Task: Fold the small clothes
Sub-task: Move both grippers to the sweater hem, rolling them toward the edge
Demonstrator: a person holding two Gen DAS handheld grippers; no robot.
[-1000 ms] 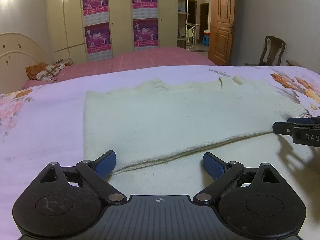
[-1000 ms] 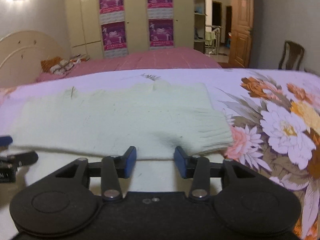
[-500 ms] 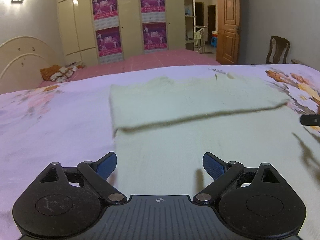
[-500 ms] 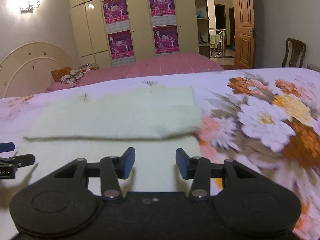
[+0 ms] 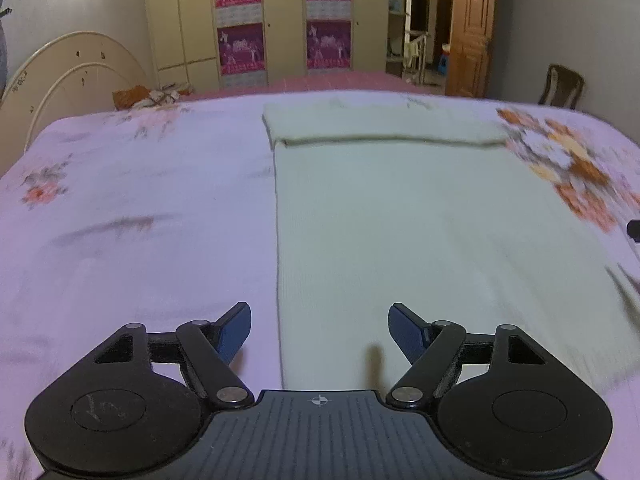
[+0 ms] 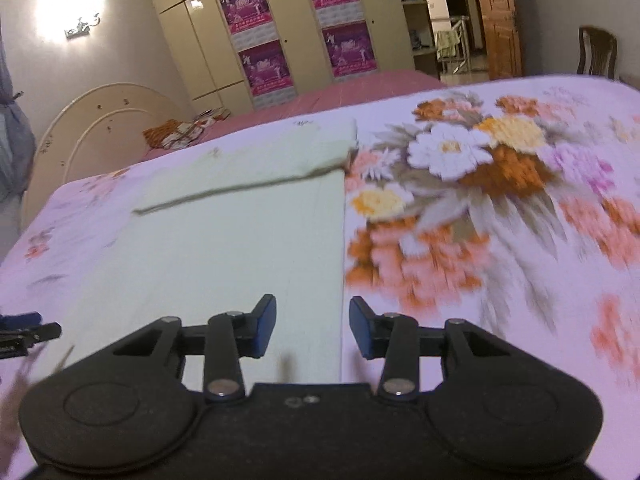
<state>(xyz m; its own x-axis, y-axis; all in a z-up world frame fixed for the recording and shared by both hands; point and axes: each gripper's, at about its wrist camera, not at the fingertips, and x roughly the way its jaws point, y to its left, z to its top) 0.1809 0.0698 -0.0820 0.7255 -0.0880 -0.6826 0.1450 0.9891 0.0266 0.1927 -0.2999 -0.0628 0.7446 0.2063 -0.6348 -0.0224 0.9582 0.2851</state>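
On the floral bedspread (image 5: pixel 132 208) lies a pale cream knit garment (image 5: pixel 420 220), flat, w/ its far end folded back toward us into a band; fold edge (image 5: pixel 392 141) runs left-right across the cloth. Garment's left edge is straight, running near to far, w/ bare sheet wide open to its left. Its right edge (image 6: pixel 343 240) borders the big flower print (image 6: pixel 460 184), more free sheet beyond.

Left gripper (image 5: pixel 320 330) hangs over the near left edge of the garment, jaws wide apart but closing, nothing betw. them, blue pads clear of the cloth. Right gripper (image 6: pixel 313 328) hovers over the near right edge, jaws partly apart, empty, edge line passing betw. them below. Both views blurred.

Far side: pink bed (image 5: pixel 340 80), wardrobe w/ posters (image 5: pixel 280 20), wooden door (image 5: pixel 470 28), chair (image 5: pixel 560 86).
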